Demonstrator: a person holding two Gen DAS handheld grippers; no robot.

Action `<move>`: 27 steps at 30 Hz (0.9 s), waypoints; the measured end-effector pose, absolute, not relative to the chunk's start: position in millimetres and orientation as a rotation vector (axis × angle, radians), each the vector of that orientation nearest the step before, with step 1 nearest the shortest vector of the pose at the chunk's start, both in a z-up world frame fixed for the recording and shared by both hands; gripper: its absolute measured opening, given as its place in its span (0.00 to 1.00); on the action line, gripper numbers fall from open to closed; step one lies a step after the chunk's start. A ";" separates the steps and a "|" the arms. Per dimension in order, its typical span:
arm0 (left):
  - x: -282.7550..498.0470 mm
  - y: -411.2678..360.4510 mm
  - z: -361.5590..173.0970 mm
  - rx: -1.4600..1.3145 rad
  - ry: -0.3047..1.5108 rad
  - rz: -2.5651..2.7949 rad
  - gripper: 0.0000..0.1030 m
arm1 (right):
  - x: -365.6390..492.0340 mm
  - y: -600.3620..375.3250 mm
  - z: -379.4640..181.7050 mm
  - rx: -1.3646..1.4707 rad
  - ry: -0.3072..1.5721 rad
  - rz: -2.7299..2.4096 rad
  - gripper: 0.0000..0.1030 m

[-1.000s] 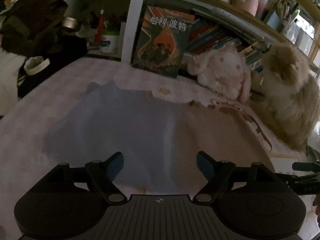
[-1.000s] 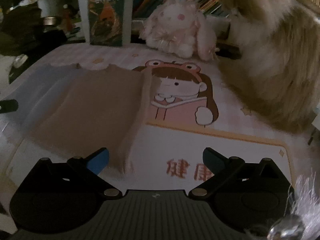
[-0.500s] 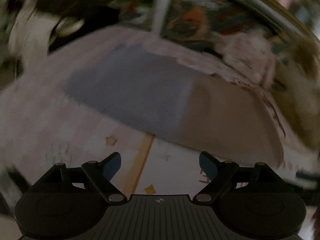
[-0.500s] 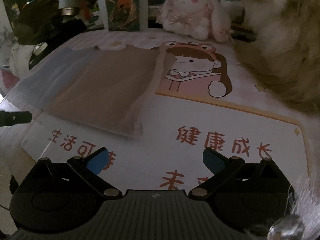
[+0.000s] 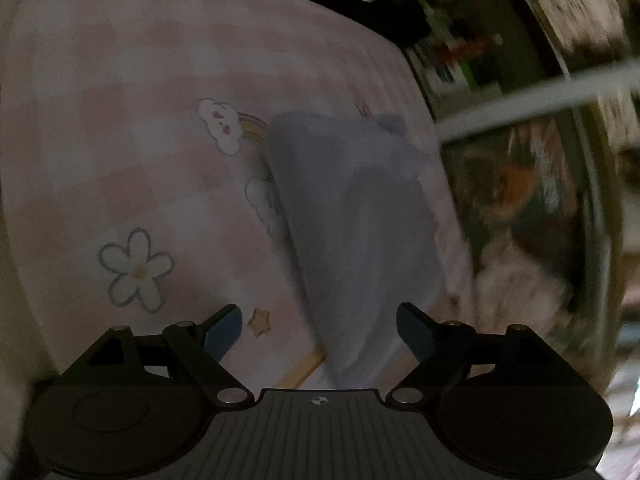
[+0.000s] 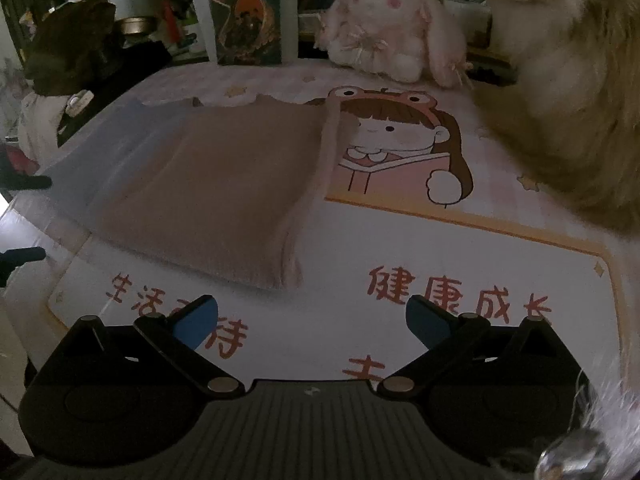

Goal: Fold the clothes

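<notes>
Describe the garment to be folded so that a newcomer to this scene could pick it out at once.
Start at the pink cartoon sheet with its frog-hatted girl. Left of her lies the folded garment. Unlike the plush rabbit behind, it lies flat, half tan, half grey-blue.

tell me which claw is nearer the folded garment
Left. The left claw hangs open right over the folded garment at its blue end; the right claw sits open, short of its tan edge.
</notes>
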State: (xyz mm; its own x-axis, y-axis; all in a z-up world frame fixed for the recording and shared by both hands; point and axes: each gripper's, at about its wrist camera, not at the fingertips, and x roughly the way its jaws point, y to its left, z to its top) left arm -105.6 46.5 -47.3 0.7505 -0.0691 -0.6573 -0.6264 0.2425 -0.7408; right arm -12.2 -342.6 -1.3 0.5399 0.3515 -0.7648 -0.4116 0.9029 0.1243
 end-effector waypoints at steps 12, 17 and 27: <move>-89.8 78.6 -57.2 -1.362 0.593 0.518 0.34 | 7.2 -352.3 17.8 0.042 0.848 0.337 0.94; -85.1 78.2 -58.8 -1.308 0.610 0.508 0.19 | 33.9 -356.8 9.9 0.177 0.941 0.291 0.44; -71.8 49.6 -13.7 -0.882 0.592 0.333 0.10 | 48.2 -343.3 -9.6 0.153 1.003 0.269 0.29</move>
State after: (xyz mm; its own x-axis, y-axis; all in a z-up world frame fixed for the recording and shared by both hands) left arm -71.8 49.6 -13.7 0.7923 0.0328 -0.6092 -0.5033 0.5995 -0.6223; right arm 48.2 -343.3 -9.6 0.5081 0.2920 -0.8103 -0.1525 0.9564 0.2490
